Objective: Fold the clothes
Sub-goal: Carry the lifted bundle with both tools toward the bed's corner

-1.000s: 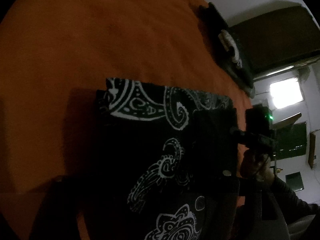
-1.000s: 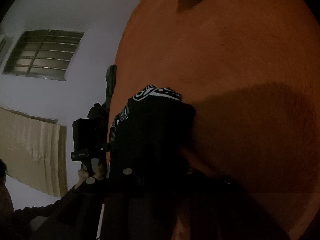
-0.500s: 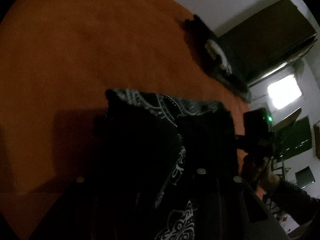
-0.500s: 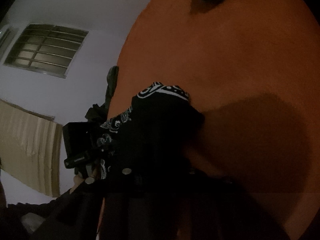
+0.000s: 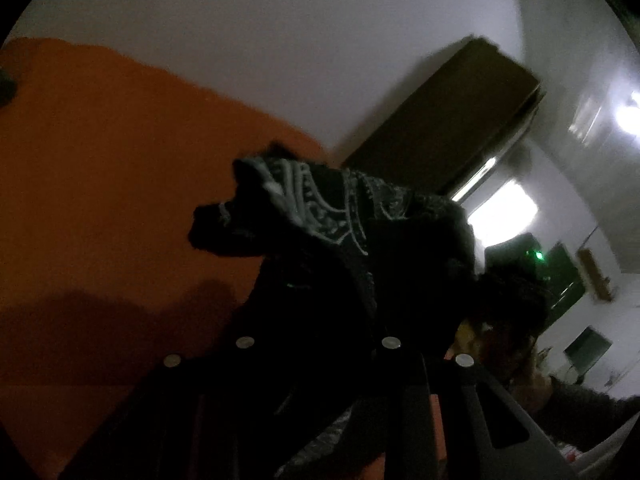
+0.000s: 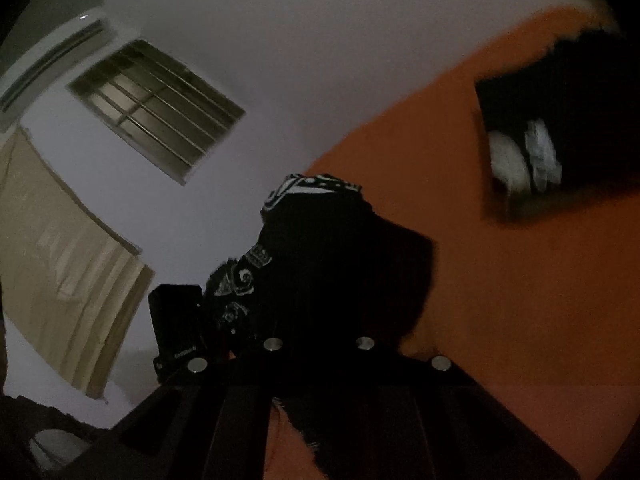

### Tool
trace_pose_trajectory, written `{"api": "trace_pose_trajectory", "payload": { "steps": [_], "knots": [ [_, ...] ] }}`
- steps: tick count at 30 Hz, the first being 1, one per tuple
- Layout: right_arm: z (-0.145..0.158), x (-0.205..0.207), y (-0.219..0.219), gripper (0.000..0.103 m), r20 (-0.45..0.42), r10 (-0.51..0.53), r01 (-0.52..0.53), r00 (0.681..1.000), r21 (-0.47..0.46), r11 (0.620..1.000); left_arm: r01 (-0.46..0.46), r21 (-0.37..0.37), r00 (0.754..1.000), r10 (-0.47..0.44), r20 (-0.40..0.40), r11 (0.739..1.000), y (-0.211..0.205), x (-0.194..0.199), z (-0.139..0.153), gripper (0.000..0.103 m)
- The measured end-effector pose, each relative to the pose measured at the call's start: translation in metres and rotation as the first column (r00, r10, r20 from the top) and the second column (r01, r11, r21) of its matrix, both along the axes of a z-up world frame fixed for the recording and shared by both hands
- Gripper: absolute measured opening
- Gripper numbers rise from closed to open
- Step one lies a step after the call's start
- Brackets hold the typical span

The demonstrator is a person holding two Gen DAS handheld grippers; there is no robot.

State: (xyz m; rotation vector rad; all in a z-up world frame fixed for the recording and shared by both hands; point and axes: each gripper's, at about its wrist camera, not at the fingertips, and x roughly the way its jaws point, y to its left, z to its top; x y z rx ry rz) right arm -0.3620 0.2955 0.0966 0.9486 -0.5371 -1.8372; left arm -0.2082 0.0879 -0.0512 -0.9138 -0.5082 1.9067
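Note:
A black garment with a white paisley print point(image 5: 340, 208) hangs bunched above the orange bedcover point(image 5: 100, 160). My left gripper point(image 5: 320, 268) has its dark fingers buried in the cloth, and its jaws are closing with the fabric pinched between them. In the right wrist view the same garment point(image 6: 316, 240) drapes over my right gripper point(image 6: 320, 292), which is shut on its edge. Its fingertips are hidden by the folds. The cloth stretches between the two grippers. The left gripper's housing point(image 6: 176, 320) shows at the left.
A dark folded pile with white print point(image 6: 540, 148) lies on the orange bedcover point(image 6: 520, 300) at the far right. A barred window point(image 6: 156, 108) and a beige curtain point(image 6: 52, 240) are on the wall. A dark cabinet point(image 5: 448, 120) stands behind. A sleeve point(image 5: 580, 404) is at the lower right.
Both grippers have risen and tilted up, lifting the garment off the bedcover. The flat cloth is now bunched and hanging. The left jaws have narrowed on the fabric.

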Motion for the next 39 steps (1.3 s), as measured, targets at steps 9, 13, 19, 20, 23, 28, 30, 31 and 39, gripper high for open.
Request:
{"api": "trace_pose_trajectory", "payload": {
  "steps": [9, 13, 19, 20, 23, 28, 30, 31, 39],
  "knots": [
    [0.091, -0.016, 0.091, 0.005, -0.166, -0.05, 0.036, 0.985, -0.084, 0.996, 0.016, -0.012, 0.995, -0.017, -0.1, 1.0, 0.093, 0.004, 0.081, 0.027],
    [0.081, -0.038, 0.164, 0.005, -0.152, -0.085, 0.063, 0.985, -0.14, 0.988, 0.049, -0.138, 0.994, -0.062, -0.089, 0.989, 0.182, 0.009, 0.09, 0.027],
    [0.059, -0.119, 0.298, 0.005, -0.074, -0.154, 0.145, 0.985, -0.123, 0.982, 0.143, -0.274, 0.981, -0.172, -0.086, 0.951, 0.36, -0.011, 0.085, 0.027],
    [0.059, -0.136, 0.319, 0.005, -0.075, -0.166, 0.158, 0.983, -0.103, 0.982, 0.153, -0.272, 0.981, -0.179, -0.073, 0.95, 0.386, -0.016, 0.08, 0.027],
    [0.056, -0.192, 0.375, 0.005, -0.09, -0.189, 0.184, 0.978, -0.053, 0.981, 0.16, -0.243, 0.984, -0.173, -0.034, 0.957, 0.457, -0.039, 0.056, 0.027],
    [0.037, -0.31, 0.45, 0.005, -0.061, -0.208, 0.209, 0.976, 0.008, 0.978, 0.134, -0.211, 0.991, -0.128, 0.038, 0.968, 0.571, -0.09, 0.009, 0.027],
    [0.022, -0.361, 0.468, 0.005, -0.036, -0.215, 0.216, 0.976, 0.034, 0.976, 0.12, -0.232, 0.993, -0.113, 0.043, 0.965, 0.606, -0.111, -0.006, 0.027],
    [0.012, -0.386, 0.474, 0.005, -0.026, -0.218, 0.219, 0.976, 0.051, 0.974, 0.108, -0.25, 0.994, -0.1, 0.048, 0.962, 0.62, -0.124, -0.012, 0.027],
    [-0.072, -0.517, 0.465, 0.005, 0.084, -0.244, 0.231, 0.966, 0.137, 0.963, 0.11, -0.45, 0.986, -0.041, 0.16, 0.886, 0.679, -0.224, -0.041, 0.029]
  ]
}}
